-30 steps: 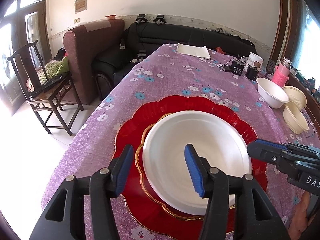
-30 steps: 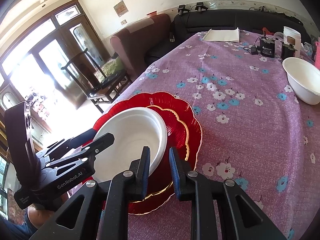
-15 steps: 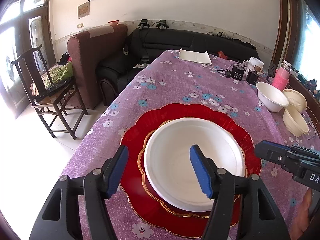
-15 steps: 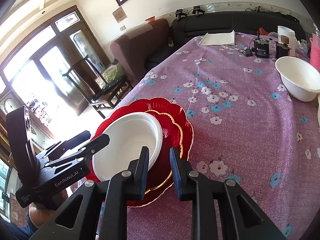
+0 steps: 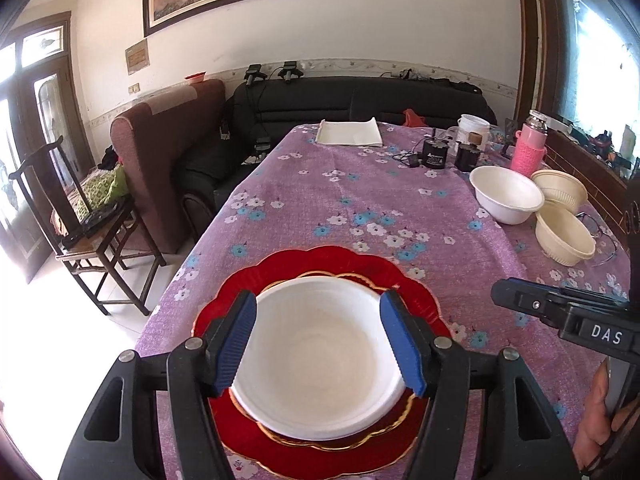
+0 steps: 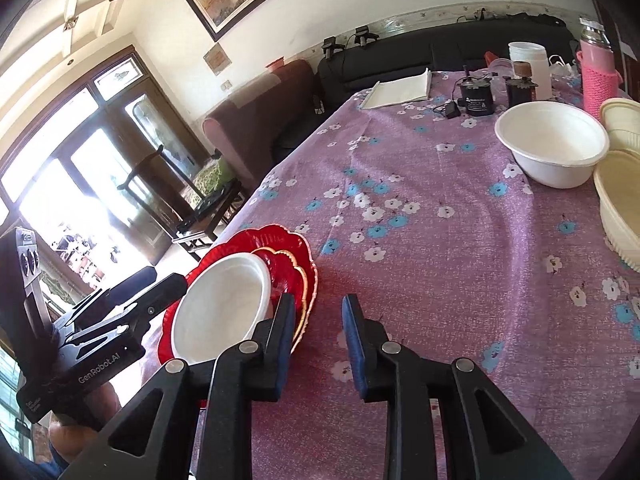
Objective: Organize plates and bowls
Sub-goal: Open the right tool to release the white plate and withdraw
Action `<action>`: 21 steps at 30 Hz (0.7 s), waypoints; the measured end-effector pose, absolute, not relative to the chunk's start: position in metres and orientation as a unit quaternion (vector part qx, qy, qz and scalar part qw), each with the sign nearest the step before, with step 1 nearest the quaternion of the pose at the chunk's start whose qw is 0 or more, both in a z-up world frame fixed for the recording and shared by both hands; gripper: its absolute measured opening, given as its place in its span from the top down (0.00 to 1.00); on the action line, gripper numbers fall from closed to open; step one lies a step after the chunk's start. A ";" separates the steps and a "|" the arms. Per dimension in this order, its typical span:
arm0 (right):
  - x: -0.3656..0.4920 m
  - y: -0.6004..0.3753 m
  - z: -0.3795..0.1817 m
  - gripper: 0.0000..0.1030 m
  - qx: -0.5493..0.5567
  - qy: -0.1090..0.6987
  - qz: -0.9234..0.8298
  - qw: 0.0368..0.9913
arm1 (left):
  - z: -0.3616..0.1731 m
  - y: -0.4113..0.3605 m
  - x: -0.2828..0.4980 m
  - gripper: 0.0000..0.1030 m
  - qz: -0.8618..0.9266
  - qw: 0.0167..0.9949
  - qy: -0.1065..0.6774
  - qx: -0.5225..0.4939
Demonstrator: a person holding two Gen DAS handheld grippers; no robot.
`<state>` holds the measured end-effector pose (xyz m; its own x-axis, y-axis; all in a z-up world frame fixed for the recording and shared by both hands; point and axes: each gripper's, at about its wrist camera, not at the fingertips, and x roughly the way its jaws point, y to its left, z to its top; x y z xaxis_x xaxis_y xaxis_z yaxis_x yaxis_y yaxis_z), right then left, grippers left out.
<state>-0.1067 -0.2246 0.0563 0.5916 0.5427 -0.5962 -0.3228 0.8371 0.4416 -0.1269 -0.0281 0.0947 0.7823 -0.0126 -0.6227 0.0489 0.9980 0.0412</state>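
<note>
A white bowl (image 5: 316, 356) sits in a small gold-rimmed red plate (image 6: 285, 275), which rests on a large scalloped red plate (image 5: 328, 258) near the table's front left edge. My left gripper (image 5: 318, 298) hovers above and behind the bowl, open wide, its blue pads clear of the rim. My right gripper (image 6: 317, 303) hangs over bare cloth just right of the large red plate (image 6: 298, 240); its jaws are opening and nothing is between them. A second white bowl (image 5: 506, 196) and two cream bowls (image 5: 560, 190) (image 5: 564, 236) stand at the far right.
A pink flask (image 5: 530, 148), black gadgets (image 5: 436, 154), a white cup (image 5: 474, 128) and a folded white sheet (image 5: 350, 132) sit at the far end. The table's left edge (image 5: 188, 264) drops to the floor by a wooden chair (image 5: 80, 216). A person's hand (image 5: 600, 412) holds the right gripper.
Both grippers drew back and rose from the plate stack. The left jaws widened around the bowl's outline. The right gripper came off the plates' edge onto cloth, jaws spreading.
</note>
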 end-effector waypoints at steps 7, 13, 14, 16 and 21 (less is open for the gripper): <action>-0.107 -0.289 0.057 0.72 0.193 0.362 0.199 0.890 | 0.096 -0.099 -0.122 0.37 -0.095 0.934 0.339 0.064; -0.113 -0.353 0.056 0.71 0.241 0.345 0.144 0.896 | 0.077 -0.163 -0.109 0.37 -0.149 0.915 0.362 0.096; -0.115 -0.364 0.056 0.71 0.248 0.343 0.134 0.896 | 0.073 -0.174 -0.105 0.37 -0.162 0.910 0.369 0.099; -0.117 -0.386 0.055 0.71 0.261 0.342 0.111 0.896 | 0.068 -0.194 -0.097 0.37 -0.179 0.901 0.381 0.106; -0.126 -0.447 0.053 0.71 0.303 0.338 0.033 0.890 | 0.062 -0.223 -0.085 0.37 -0.210 0.884 0.406 0.096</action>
<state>-0.1257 -0.4473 0.0533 0.7687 0.2642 -0.5825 0.1460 0.8142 0.5620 -0.0853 -0.2225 0.0620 0.5817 -0.2928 -0.7588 0.4492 0.8934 -0.0004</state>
